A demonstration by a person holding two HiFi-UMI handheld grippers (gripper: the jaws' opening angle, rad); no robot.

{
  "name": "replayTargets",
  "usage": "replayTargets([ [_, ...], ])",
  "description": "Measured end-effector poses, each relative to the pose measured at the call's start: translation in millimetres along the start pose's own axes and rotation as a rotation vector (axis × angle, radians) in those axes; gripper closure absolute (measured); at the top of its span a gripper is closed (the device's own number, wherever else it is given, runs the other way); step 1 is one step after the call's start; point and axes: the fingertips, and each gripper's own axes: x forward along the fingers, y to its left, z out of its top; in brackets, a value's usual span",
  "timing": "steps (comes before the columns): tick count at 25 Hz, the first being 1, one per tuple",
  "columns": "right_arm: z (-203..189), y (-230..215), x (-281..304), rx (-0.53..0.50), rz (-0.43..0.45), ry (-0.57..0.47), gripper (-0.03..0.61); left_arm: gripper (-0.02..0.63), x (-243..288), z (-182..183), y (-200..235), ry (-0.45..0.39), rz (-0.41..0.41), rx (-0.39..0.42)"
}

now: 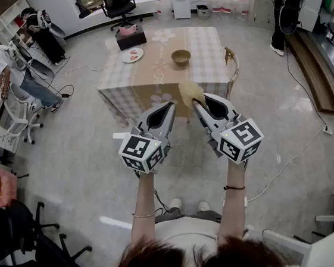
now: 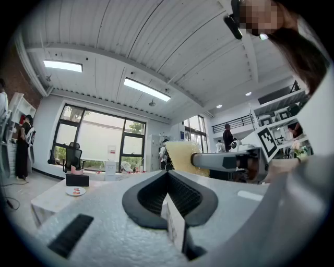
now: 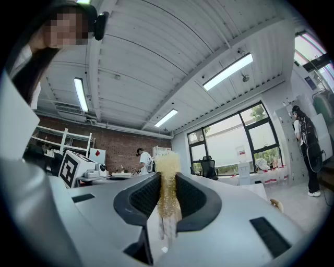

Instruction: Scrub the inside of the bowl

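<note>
Left gripper: jaws together on nothing, in the air on the near side of the table and well short of it. Bowl stands on the table's far half toward its right edge: small, round, tan-brown, material unclear, likely rigid and light, so it may slide when scrubbed; pin it by the rim. Right gripper, also off the table's near side, is clamped on a yellow sponge, soft and coarse, poking past the jaw tips.
</note>
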Motion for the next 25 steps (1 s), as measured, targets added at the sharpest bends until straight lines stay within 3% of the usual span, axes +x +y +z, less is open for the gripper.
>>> replayTargets([
  [13, 3, -7, -2, 0.009, 0.008, -0.010, 0.500, 0.603, 7, 4, -2, -0.004, 0.015, 0.010],
  [25, -1, -11, -42, 0.024, 0.029, 0.012, 0.500, 0.603, 7, -5, -38, 0.008, 0.063, -0.021],
])
